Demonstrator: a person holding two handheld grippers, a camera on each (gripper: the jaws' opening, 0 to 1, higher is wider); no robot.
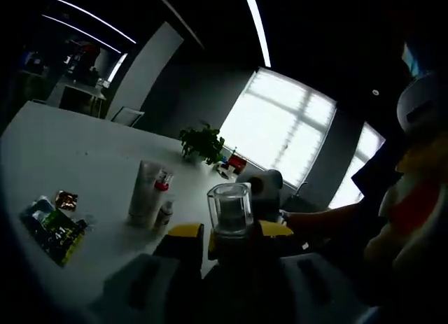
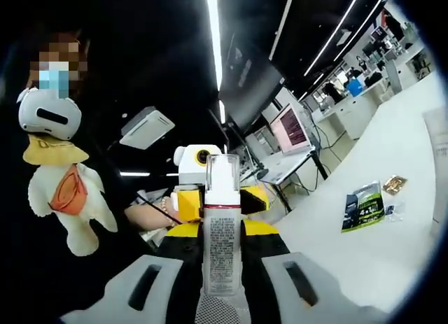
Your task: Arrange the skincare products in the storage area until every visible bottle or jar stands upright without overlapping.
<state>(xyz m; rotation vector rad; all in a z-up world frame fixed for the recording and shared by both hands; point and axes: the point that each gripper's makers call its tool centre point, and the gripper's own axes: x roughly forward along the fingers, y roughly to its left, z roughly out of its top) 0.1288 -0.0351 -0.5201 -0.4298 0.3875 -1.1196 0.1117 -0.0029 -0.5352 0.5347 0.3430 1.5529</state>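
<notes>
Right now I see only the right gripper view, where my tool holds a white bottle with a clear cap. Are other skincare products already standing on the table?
Observer: Yes. In the left gripper view, a tall white plastic tube stands upright on the white table.
Operator: Is anything next to it?
Observer: A small white bottle stands upright close beside that tube; I cannot tell whether they touch.
Operator: What is behind them?
Observer: A green leafy potted plant sits farther back on the table.
</notes>
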